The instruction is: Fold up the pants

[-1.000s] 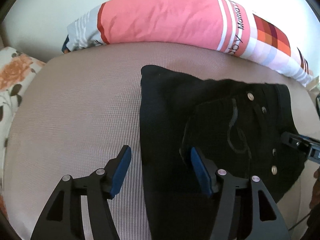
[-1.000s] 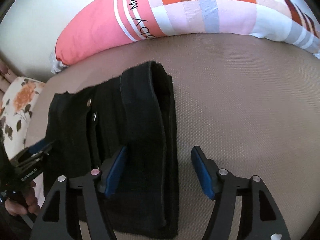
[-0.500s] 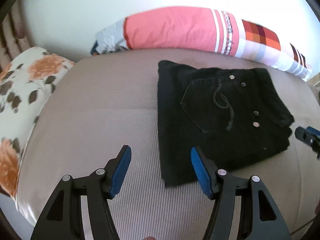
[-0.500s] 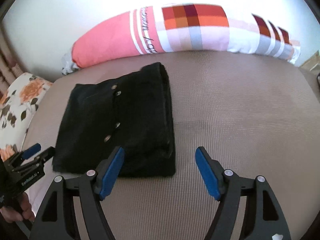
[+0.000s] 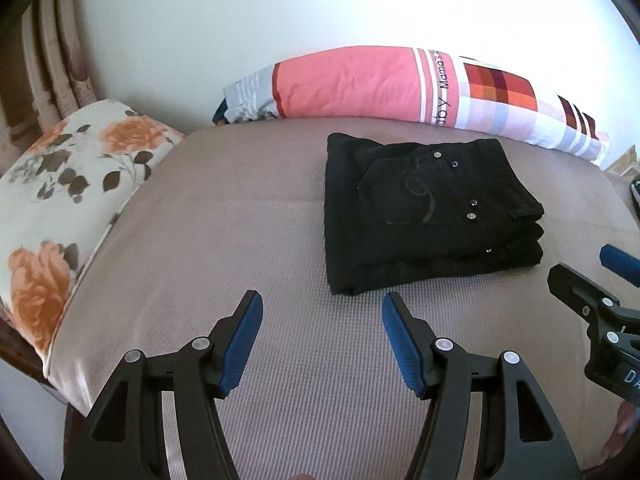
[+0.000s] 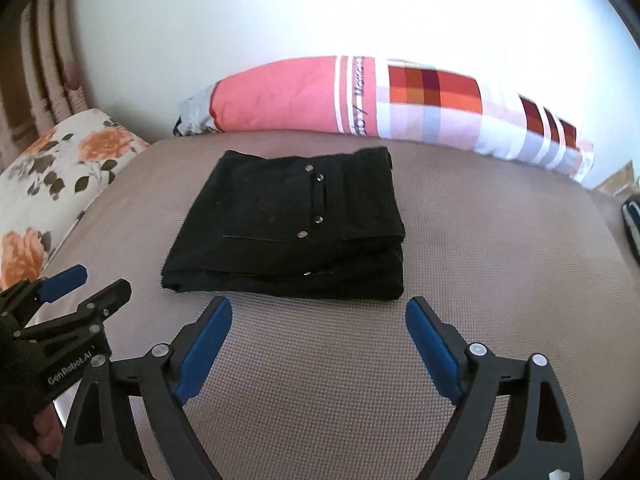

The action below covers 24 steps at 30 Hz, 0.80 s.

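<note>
Black pants (image 5: 424, 216) (image 6: 296, 224) lie folded into a compact stack on the beige mattress (image 5: 240, 220), with a back pocket and metal rivets facing up. My left gripper (image 5: 322, 312) hangs open over bare mattress, short of the stack's near left corner, nothing between its blue pads. My right gripper (image 6: 318, 316) sits just in front of the stack's near edge; its jaws are opening and hold nothing. Each gripper shows in the other's view: the right gripper (image 5: 592, 276) at the right edge, the left gripper (image 6: 84, 284) at the left edge.
A long pink, striped and checked pillow (image 5: 380, 80) lies along the wall behind the pants. A floral cushion (image 5: 68, 184) sits at the left edge of the mattress. A dark object (image 6: 632, 224) shows at the far right edge. A hand (image 6: 36, 428) grips the left tool.
Both grippers have pulled back and up from the pants, which now lie untouched as a neat stack. The right gripper's jaws have spread wider; the left jaws look unchanged.
</note>
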Each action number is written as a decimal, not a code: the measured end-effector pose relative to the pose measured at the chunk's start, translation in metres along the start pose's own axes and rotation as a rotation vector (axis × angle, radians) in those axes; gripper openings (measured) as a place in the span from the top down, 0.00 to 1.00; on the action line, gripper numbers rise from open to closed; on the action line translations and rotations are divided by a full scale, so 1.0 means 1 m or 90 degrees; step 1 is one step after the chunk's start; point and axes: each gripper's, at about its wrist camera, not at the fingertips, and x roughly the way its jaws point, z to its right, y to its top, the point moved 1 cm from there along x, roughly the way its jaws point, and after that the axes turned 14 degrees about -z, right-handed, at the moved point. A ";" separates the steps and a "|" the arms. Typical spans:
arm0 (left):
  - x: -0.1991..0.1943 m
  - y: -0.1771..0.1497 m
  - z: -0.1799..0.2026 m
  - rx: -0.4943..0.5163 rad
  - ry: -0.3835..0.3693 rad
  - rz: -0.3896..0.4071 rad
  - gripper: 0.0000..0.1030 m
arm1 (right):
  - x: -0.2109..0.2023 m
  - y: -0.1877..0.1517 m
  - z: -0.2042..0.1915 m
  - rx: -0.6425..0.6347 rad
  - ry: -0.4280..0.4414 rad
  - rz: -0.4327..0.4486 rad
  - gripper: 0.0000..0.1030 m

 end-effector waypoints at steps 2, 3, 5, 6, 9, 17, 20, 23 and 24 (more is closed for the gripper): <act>-0.003 -0.004 -0.003 -0.008 -0.002 0.000 0.39 | -0.004 -0.004 -0.003 -0.002 0.000 0.007 0.12; -0.004 -0.005 -0.004 -0.011 -0.002 0.000 0.39 | -0.005 -0.005 -0.004 -0.002 -0.001 0.008 0.11; -0.005 -0.009 -0.005 -0.014 0.002 0.000 0.39 | -0.006 -0.008 -0.006 -0.001 -0.001 0.008 0.11; -0.006 -0.011 -0.006 -0.015 0.006 0.002 0.39 | -0.005 -0.010 -0.007 -0.001 0.000 0.006 0.11; -0.007 -0.015 -0.005 -0.014 0.010 0.000 0.39 | -0.004 -0.013 -0.010 -0.001 0.002 0.002 0.11; -0.009 -0.020 -0.004 -0.013 0.017 0.003 0.39 | -0.003 -0.018 -0.012 0.000 0.001 -0.001 0.11; -0.009 -0.020 -0.003 -0.013 0.020 0.002 0.39 | -0.002 -0.018 -0.012 0.000 0.004 -0.002 0.11; -0.009 -0.021 -0.003 -0.010 0.022 0.001 0.39 | -0.001 -0.020 -0.012 0.003 0.005 -0.006 0.11; -0.008 -0.021 -0.004 -0.010 0.022 0.000 0.39 | 0.000 -0.020 -0.012 0.004 0.004 -0.008 0.11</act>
